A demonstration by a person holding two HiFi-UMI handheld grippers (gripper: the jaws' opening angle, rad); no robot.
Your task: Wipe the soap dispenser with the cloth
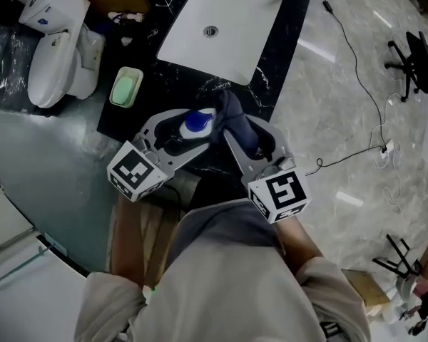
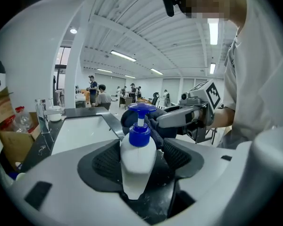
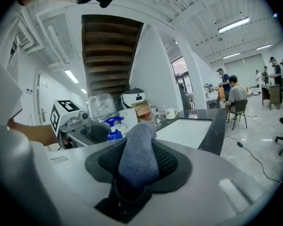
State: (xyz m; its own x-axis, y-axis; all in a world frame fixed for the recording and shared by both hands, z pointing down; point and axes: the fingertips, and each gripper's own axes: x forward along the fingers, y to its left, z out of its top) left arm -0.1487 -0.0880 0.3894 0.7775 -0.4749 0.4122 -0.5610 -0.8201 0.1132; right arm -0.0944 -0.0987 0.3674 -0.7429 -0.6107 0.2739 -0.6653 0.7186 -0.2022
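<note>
left gripper [image 2: 141, 160] jaws wide, unpressed, round white soap dispenser [image 2: 137, 173]; right gripper [image 3: 140, 163] clamps grey cloth [image 3: 139, 149], at dispenser's 3 o'clock.

Black bench [image 1: 164, 84]: white sink [image 1: 221, 23] at the far side, green soap dish [image 1: 125, 87] to its near left. Soap dispenser [image 1: 197, 122] with blue pump stands between the jaws of the left tongs [image 1: 187, 130]. Right tongs [image 1: 248, 134] grip a dark cloth [image 1: 232, 111]; the cloth touches the dispenser's right side. Toilet [image 1: 53, 63] at far left.
</note>
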